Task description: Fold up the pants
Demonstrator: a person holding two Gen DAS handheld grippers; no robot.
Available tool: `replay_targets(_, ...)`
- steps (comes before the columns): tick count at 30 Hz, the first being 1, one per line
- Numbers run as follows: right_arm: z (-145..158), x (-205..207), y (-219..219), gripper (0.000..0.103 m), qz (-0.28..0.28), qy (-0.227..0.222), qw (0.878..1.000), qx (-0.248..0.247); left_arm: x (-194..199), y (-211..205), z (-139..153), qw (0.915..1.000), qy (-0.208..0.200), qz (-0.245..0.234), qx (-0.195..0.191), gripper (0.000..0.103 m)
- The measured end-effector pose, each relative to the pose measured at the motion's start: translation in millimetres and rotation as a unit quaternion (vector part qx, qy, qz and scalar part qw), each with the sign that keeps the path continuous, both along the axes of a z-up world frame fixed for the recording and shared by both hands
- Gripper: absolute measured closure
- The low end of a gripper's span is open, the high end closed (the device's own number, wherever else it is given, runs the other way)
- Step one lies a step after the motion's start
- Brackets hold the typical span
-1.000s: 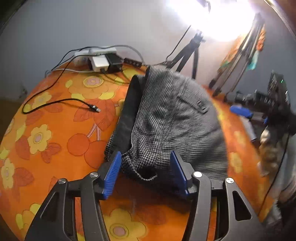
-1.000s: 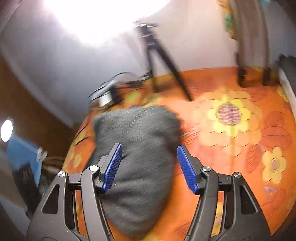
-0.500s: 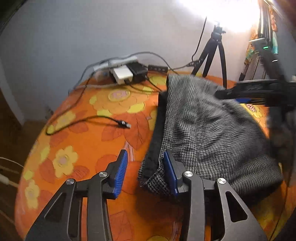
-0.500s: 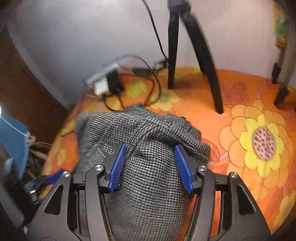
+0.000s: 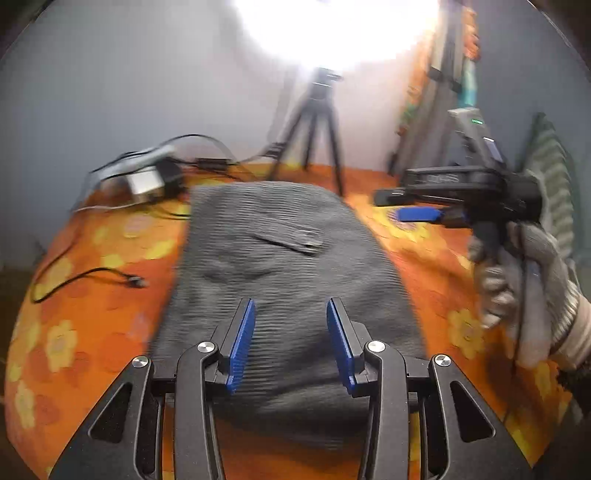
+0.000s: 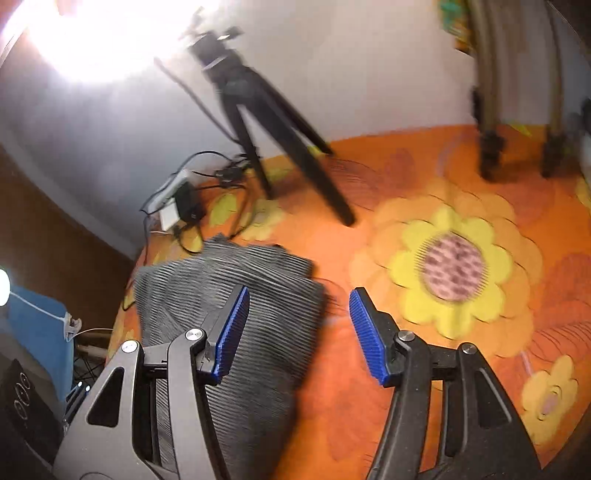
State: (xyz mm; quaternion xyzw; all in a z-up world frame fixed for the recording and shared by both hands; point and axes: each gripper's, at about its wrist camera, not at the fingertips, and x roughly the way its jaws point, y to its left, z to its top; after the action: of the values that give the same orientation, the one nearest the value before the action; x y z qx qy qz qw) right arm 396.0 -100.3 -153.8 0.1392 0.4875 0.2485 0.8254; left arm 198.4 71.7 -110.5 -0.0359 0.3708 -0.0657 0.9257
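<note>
Presently judging the fold complete or nearly so: pants (image 5: 284,266) lying as a compact grey bundle on the orange floral bedspread (image 5: 92,295), near the tripod (image 5: 317,122). Left tool (image 5: 290,343) hovering above the bundle's near edge, jaws moderately apart, gripping nothing. Right tool (image 6: 295,332) spread wide and empty, poised over the bundle's right edge. Next, likely checking and pressing edges flat.

A pale grey wall (image 5: 110,92) stood behind an orange flowered cloth (image 6: 424,369), washed out near the top by a glaring lamp (image 5: 340,29). A black tripod (image 6: 266,122) rested on the cloth by the wall, near a power strip (image 5: 147,173) with tangled cables, and brown panelling (image 6: 48,229) showed lower left
</note>
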Motion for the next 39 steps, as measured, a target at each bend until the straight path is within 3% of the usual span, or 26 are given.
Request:
replay_targets(4,-18.8,8.4,-2.1,0.043,-0.008,0.037,0.999,0.028,2.1,-34.0,-3.4,0.9979,0.001,-0.044,0.047,0.064)
replay_targets(8,-28.6,12.1,16.2,0.043,0.009,0.056,0.997,0.047,6.9,-29.1,-27.4,0.9967,0.054,-0.055,0.026,0.064)
replay_targets(10,-27.9,13.8,30.8,0.043,0.015,0.042,0.998,0.035,4.2,-23.8,-40.2,0.9956,0.07,-0.062,0.012,0.064)
replay_targets(17,-13.2,21.5,45.6,0.043,-0.017,-0.019,0.999,-0.04,-12.1,-0.9,-18.6,0.9964,0.046,-0.069,-0.016,0.064)
replay_targets(20,-9.0,14.8,31.1,0.043,-0.023,-0.008,0.999,-0.028,-5.4,23.0,-4.8,0.9989,0.025,-0.038,-0.009,0.064)
replay_targets(23,-9.4,-5.4,18.6,0.041,-0.004,0.009,1.0,-0.013,14.8,48.1,2.4,0.9994,0.017,-0.001,-0.028,0.064)
replay_targets(26,-14.6,-30.8,12.8,0.032,0.019,0.031,0.999,0.002,43.7,61.8,2.4,0.9979,0.031,0.009,-0.056,0.049)
replay_targets(33,-29.7,-64.1,24.1,0.026,0.057,0.053,0.997,0.01,101.3,74.9,-20.5,0.9933,0.079,0.048,-0.07,0.046)
replay_targets(36,-33.7,-57.9,28.7,0.023,0.051,0.05,0.997,0.008,110.1,82.8,-30.0,0.9907,0.091,0.062,-0.08,0.031)
replay_targets(39,-39.6,-50.0,31.7,0.021,0.045,0.06,0.997,0.02,115.7,85.5,-36.5,0.9886,0.111,0.054,-0.087,0.027)
